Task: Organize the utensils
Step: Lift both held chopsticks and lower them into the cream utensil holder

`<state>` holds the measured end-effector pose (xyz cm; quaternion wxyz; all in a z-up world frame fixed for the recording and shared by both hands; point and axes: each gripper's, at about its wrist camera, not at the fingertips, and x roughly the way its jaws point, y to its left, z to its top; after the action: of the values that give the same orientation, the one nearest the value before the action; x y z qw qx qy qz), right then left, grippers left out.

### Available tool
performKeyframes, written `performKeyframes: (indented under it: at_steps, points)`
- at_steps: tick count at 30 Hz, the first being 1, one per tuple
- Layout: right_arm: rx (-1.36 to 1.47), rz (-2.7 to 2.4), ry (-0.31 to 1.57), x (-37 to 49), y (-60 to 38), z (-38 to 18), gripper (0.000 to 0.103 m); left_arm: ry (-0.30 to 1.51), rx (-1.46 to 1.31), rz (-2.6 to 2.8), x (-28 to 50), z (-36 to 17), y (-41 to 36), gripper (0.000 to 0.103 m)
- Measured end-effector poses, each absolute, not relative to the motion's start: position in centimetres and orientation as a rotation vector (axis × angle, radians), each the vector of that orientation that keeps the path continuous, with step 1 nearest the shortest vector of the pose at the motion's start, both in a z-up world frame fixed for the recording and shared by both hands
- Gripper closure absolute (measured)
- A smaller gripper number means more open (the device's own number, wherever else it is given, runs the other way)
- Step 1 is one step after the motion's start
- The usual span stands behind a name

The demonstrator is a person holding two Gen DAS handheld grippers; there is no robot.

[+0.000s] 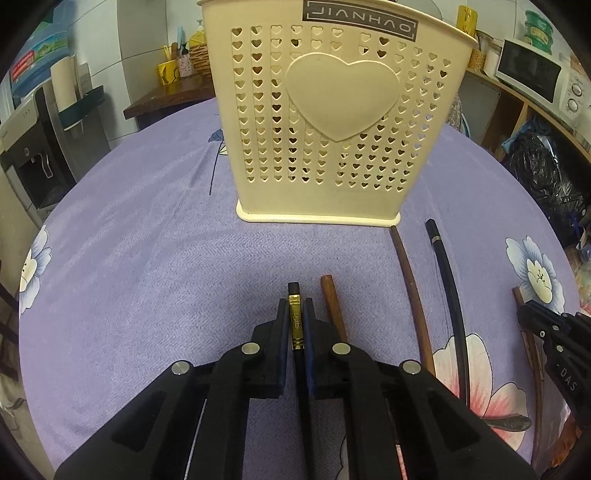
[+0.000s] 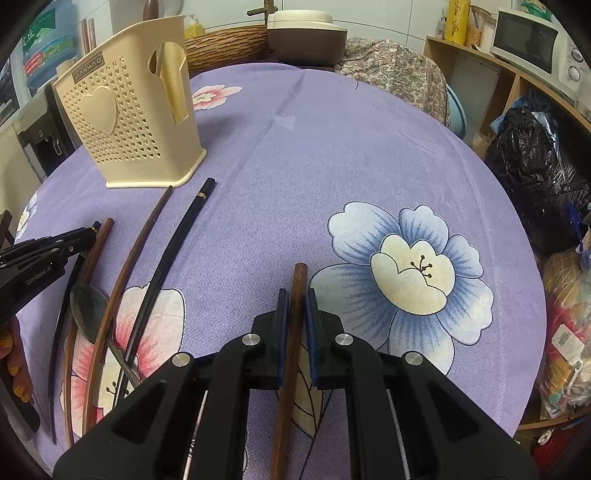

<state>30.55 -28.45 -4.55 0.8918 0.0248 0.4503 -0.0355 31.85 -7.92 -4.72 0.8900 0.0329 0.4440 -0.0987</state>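
My left gripper [image 1: 295,306] is shut on a black chopstick with a gold band [image 1: 294,317], low over the purple cloth. A cream utensil holder [image 1: 325,122] with heart holes stands upright ahead of it. A brown chopstick [image 1: 332,302] lies just right of the left fingers. Another brown chopstick [image 1: 410,288] and a black one [image 1: 447,288] lie further right. My right gripper [image 2: 295,302] has its jaws around a brown chopstick [image 2: 297,291], the pads close to its sides. The holder [image 2: 133,107] stands far left in the right wrist view. A metal spoon [image 2: 88,306] lies among the chopsticks.
The round table has a purple flowered cloth [image 2: 332,155]. A wicker basket [image 2: 225,44] and a rice cooker [image 2: 306,33] stand at the back. Shelves with a microwave [image 2: 532,40] and a black bag [image 2: 535,166] are to the right. A water dispenser [image 1: 33,147] stands left.
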Motion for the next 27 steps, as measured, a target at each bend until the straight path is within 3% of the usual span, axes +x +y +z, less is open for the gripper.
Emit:
performKeyframes:
  at_steps: [9,20,27]
  points:
    - [0.115,-0.030,0.880,30.2,-29.5,-3.2,0.094,0.880,0.016,-0.229,31.7,-3.7,-7.1,0.095]
    - [0.156,0.066,0.661,26.5,-31.0,6.4,0.095,0.625,-0.070,-0.245,27.9,6.2,-2.8,0.095]
    - [0.125,0.079,0.567,25.4,-31.1,11.1,0.095,0.537,-0.104,-0.249,27.2,9.9,-1.3,0.095]
